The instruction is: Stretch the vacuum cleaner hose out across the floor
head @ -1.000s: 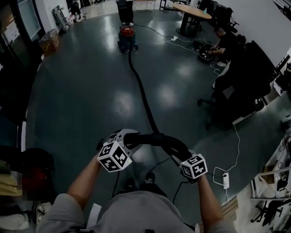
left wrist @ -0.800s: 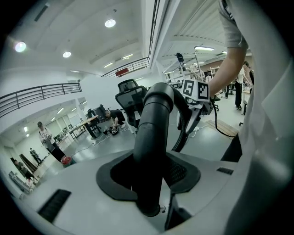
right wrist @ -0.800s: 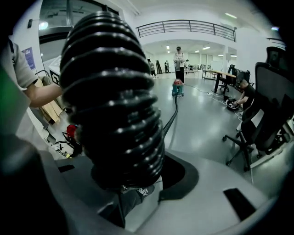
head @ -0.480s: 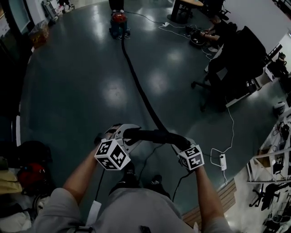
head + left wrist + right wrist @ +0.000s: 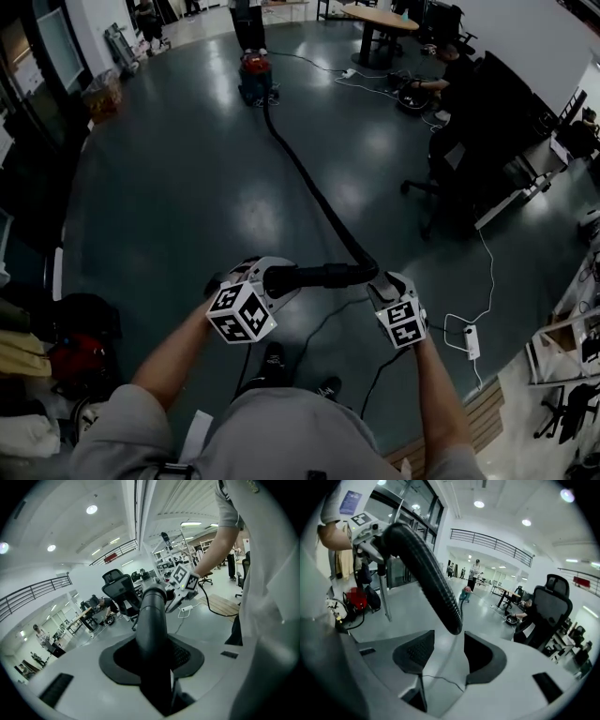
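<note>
A red vacuum cleaner (image 5: 258, 80) stands far off on the dark floor. Its black ribbed hose (image 5: 314, 192) runs from it in a long line toward me. My left gripper (image 5: 272, 278) is shut on the smooth black tube at the hose's end; in the left gripper view that tube (image 5: 152, 616) fills the gap between the pads. My right gripper (image 5: 375, 277) holds the hose where it bends toward the vacuum. In the right gripper view the ribbed hose (image 5: 426, 569) comes down to the fingertips of the right gripper (image 5: 449, 637), with the jaws standing wide.
A person (image 5: 248, 23) stands behind the vacuum cleaner. Another sits at the right (image 5: 459, 75) near a round table (image 5: 384, 19) and office chairs (image 5: 450, 202). A white power strip (image 5: 472, 342) and its cable lie right of me. A red bag (image 5: 80, 361) sits at the left.
Both grippers have shifted across the floor with the hose still in them. The stretch of hose between them was arched and now runs straight, with a sharper bend at the right gripper.
</note>
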`<state>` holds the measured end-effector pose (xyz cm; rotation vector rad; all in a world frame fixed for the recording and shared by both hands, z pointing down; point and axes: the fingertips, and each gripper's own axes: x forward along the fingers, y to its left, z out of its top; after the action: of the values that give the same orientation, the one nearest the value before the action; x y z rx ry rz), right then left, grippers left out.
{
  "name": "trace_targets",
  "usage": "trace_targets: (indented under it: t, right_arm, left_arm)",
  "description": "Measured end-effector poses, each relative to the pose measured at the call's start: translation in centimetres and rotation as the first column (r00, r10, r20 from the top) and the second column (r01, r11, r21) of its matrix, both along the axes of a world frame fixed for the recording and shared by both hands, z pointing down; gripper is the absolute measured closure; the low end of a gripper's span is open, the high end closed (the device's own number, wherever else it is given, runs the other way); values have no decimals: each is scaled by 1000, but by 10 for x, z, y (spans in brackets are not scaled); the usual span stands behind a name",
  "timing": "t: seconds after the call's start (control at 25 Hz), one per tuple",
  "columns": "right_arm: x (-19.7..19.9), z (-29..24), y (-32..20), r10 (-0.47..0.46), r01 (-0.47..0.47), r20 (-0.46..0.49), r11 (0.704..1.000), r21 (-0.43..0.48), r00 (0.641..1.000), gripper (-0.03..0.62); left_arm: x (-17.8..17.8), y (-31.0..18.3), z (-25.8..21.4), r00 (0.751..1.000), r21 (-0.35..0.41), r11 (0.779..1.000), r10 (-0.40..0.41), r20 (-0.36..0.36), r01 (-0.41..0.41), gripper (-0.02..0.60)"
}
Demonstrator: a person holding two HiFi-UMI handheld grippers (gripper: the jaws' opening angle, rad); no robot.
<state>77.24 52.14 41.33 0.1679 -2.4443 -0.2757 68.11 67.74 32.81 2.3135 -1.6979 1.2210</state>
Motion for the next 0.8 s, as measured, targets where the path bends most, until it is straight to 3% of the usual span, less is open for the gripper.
trace_targets:
  t: [0.12,0.24,0.36,0.48,0.6,0.8]
  right_arm:
    - [24,-38,19,-127,127,-13,987,97,992,411]
    - [17,-85,57,-284,280,7,948,150,959,405]
    - [-12,-104,99,-455,454,-37,874,170,890,373]
    - [-37,-80,128,-583,620,-219,764,181,782,352]
    - [-57,-55,136,-628,720,-378,670,182,680,341]
    - [-81,-33,132,-601,779,-537,597,191,592,342]
  left_arm:
    - [5,-5,16,999,-42,998,-36,31,37,431]
    - [8,-7,29,998,-76,996,-51,32,53,431]
    - [18,-9,42,999,-109,993,-50,12,51,431]
    - [27,-12,52,999,-124,992,-39,1,39,431]
    - [26,-14,60,999,-129,991,-24,-23,21,431]
    - [16,-28,62,998,-99,995,-6,-57,0,431]
